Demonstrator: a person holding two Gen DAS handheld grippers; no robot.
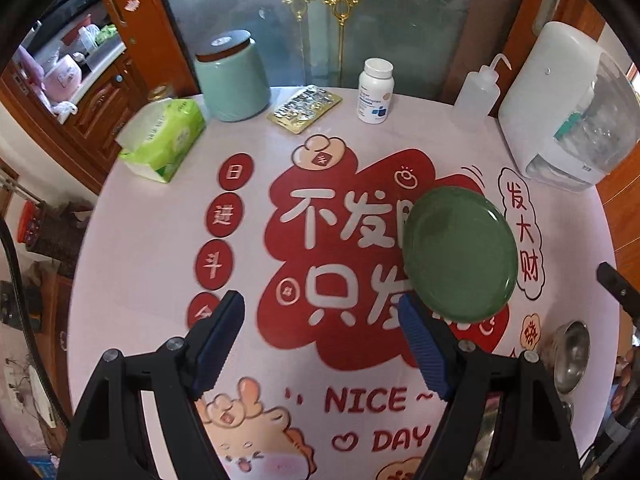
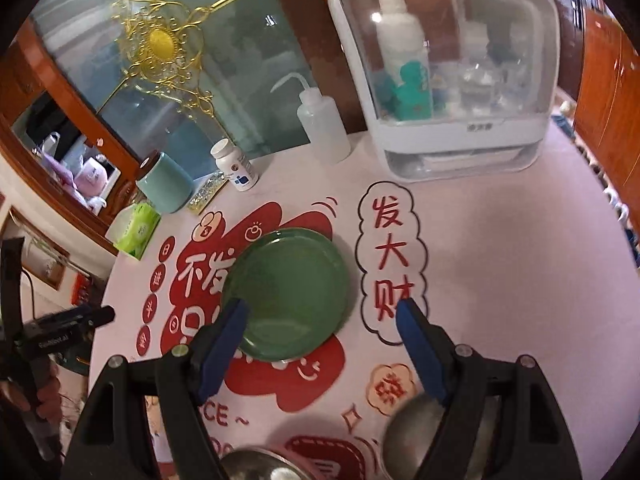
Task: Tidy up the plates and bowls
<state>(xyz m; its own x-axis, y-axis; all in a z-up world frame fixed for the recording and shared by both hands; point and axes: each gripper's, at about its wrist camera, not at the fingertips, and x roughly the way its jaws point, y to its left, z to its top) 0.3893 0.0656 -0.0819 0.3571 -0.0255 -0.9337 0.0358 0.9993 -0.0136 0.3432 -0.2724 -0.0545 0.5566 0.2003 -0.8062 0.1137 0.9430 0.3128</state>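
Observation:
A green plate [image 1: 460, 254] lies flat on the printed pink tablecloth [image 1: 160, 240]; it also shows in the right wrist view [image 2: 290, 294]. My left gripper [image 1: 320, 312] is open and empty, hovering above the table with its right finger by the plate's near-left rim. My right gripper [image 2: 322, 316] is open and empty above the plate's near edge. A steel bowl [image 1: 570, 356] sits at the right edge. In the right wrist view a steel bowl [image 2: 412, 436] shows under the right finger and another steel bowl [image 2: 256, 466] at the bottom.
At the table's back stand a teal canister [image 1: 232, 80], tissue pack [image 1: 164, 138], blister packs [image 1: 306, 108], pill bottle [image 1: 376, 90], squeeze bottle [image 1: 478, 90] and white dispenser cabinet [image 1: 568, 108]. The left gripper shows at the left of the right wrist view [image 2: 60, 328].

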